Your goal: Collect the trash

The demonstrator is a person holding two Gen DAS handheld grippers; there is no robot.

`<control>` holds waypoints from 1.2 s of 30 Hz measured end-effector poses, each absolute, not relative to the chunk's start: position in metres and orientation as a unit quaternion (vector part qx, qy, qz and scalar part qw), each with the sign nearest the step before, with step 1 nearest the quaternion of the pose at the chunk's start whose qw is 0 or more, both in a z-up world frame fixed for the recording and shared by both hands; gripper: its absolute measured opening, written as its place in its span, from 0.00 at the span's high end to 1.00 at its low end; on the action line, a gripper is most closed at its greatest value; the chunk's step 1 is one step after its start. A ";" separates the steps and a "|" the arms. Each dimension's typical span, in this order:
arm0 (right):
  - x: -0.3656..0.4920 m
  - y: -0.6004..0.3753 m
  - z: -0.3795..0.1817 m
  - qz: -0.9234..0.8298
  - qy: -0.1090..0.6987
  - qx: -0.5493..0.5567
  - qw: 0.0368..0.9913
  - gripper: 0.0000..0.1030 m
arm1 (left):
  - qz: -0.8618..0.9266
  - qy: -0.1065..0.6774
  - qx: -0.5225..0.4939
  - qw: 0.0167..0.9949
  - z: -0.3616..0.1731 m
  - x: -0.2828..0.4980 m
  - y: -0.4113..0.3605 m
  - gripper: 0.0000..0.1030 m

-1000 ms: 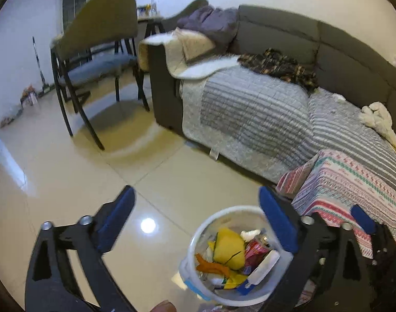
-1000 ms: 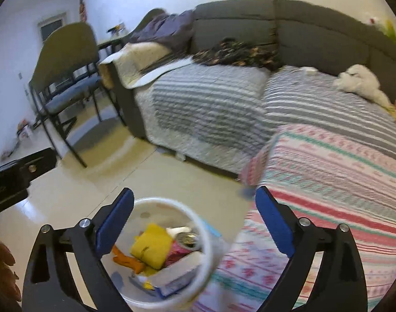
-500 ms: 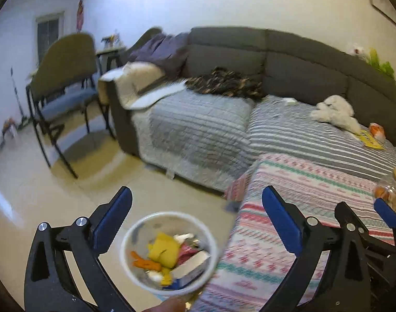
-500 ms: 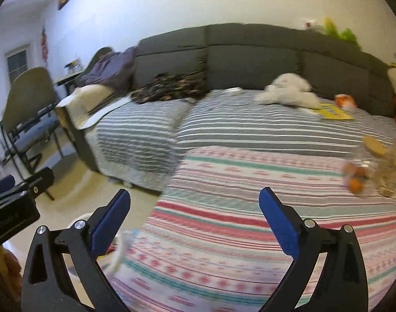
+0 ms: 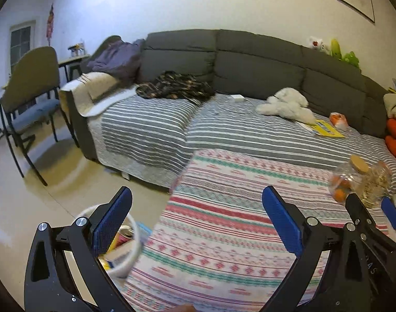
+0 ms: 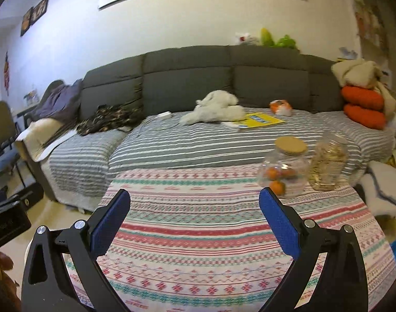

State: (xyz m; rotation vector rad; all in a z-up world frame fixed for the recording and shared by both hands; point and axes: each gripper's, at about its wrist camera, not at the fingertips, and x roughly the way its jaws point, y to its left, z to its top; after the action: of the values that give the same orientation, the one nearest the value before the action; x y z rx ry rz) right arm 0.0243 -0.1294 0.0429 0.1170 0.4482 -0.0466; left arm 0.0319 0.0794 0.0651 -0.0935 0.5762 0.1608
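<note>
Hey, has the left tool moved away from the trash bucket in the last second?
Yes. The left tool has swung right, off the bucket beside the table and over the patterned tablecloth; the bucket now sits at its left finger.

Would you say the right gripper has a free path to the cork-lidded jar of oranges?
Probably yes: the right gripper is open, with only bare patterned tablecloth before the cork-lidded jar, slightly right.
</note>
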 end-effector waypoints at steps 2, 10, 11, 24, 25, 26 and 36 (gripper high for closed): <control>0.023 -0.136 0.041 -0.031 0.218 0.058 0.974 0.06 | 0.074 0.288 -0.041 0.954 0.062 0.035 0.069 0.07; 0.029 -0.149 0.037 -0.056 0.204 0.053 0.976 0.06 | 0.077 0.289 -0.030 0.954 0.059 0.039 0.051 0.07; 0.029 -0.149 0.036 -0.056 0.205 0.054 0.976 0.06 | 0.077 0.290 -0.030 0.954 0.059 0.039 0.050 0.07; 0.023 -0.158 0.040 -0.065 0.195 0.069 0.976 0.06 | 0.075 0.278 -0.027 0.957 0.064 0.035 0.042 0.07; 0.023 -0.157 0.039 -0.065 0.196 0.069 0.976 0.06 | 0.075 0.278 -0.027 0.957 0.064 0.035 0.042 0.07; 0.024 -0.157 0.039 -0.065 0.197 0.069 0.976 0.06 | 0.075 0.277 -0.027 0.958 0.065 0.034 0.042 0.07; 0.021 -0.157 0.041 -0.066 0.189 0.069 0.977 0.06 | 0.073 0.278 -0.028 0.957 0.064 0.035 0.040 0.07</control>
State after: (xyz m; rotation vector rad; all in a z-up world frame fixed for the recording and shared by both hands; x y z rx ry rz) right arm 0.0213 -0.1573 0.0412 0.1391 0.3805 -0.1320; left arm 0.0351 0.0403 0.0636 -0.0561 0.5650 0.1482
